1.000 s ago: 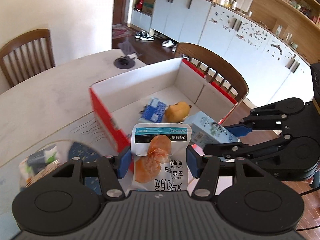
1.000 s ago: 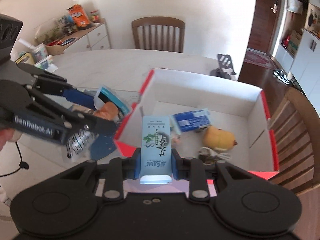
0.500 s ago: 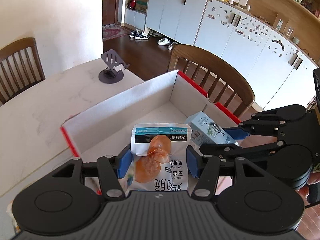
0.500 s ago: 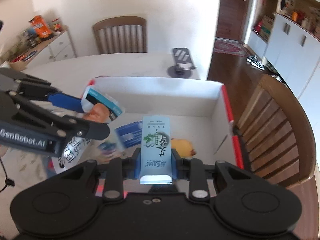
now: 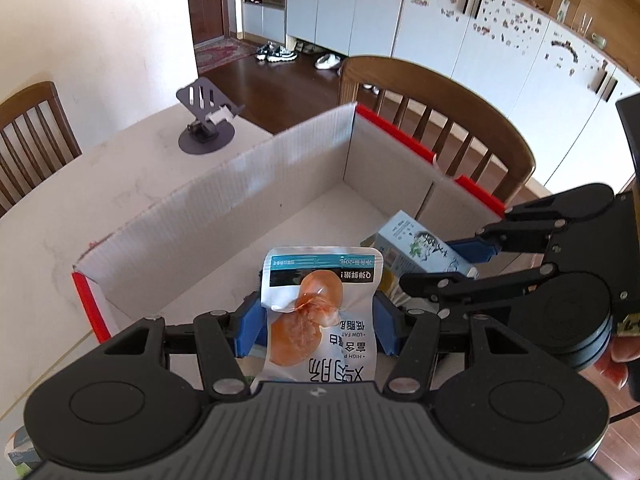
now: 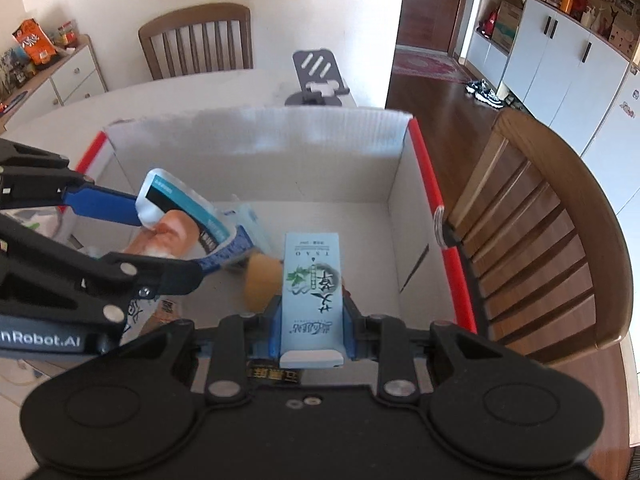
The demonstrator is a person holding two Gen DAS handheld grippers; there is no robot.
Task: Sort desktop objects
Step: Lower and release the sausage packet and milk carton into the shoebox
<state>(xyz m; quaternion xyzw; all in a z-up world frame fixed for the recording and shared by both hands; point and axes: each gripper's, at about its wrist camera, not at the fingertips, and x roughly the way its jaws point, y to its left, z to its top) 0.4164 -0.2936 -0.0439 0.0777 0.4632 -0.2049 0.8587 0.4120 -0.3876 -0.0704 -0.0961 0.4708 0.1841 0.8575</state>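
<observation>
My left gripper (image 5: 316, 322) is shut on a white snack pouch (image 5: 320, 312) with orange meat showing, held above the open white cardboard box (image 5: 240, 196) with red edges. My right gripper (image 6: 311, 330) is shut on a pale blue tea carton (image 6: 312, 296), also held over the box (image 6: 280, 140). In the left wrist view the carton (image 5: 420, 252) sits at right between the right gripper's fingers. In the right wrist view the pouch (image 6: 180, 220) sits at left. A yellow plush toy (image 6: 260, 280) lies inside the box, partly hidden.
A grey phone stand (image 5: 206, 124) stands on the table beyond the box. A wooden chair (image 5: 440, 120) is pushed against the box's far side, another chair (image 6: 196, 40) at the table's far end. A small item (image 5: 16, 448) lies at the table's near left.
Both grippers moved forward over the box with their loads. The box interior now fills both views, and the items on the near table have dropped out of sight.
</observation>
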